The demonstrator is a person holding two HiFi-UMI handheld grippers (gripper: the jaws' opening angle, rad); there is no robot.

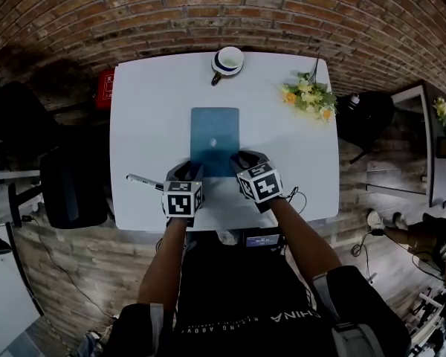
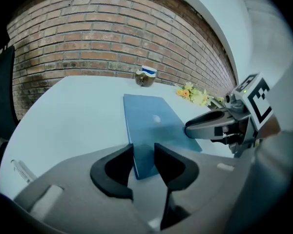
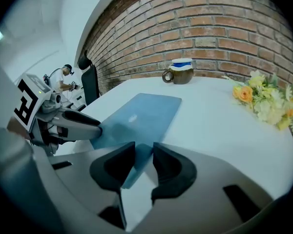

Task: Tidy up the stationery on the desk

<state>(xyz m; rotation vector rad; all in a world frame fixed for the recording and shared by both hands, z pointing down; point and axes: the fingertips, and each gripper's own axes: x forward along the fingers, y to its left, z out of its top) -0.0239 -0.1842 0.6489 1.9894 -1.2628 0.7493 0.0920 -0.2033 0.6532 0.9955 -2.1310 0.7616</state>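
Blue laptop (image 1: 215,140) lies central, white desk (image 1: 145,125) broad on both sides.

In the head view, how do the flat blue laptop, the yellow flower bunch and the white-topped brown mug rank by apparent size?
1. flat blue laptop, clearly largest.
2. yellow flower bunch.
3. white-topped brown mug, only somewhat smaller than the flowers.

blue laptop (image 1: 214,136), white table (image 1: 141,125), yellow flowers (image 1: 308,95)
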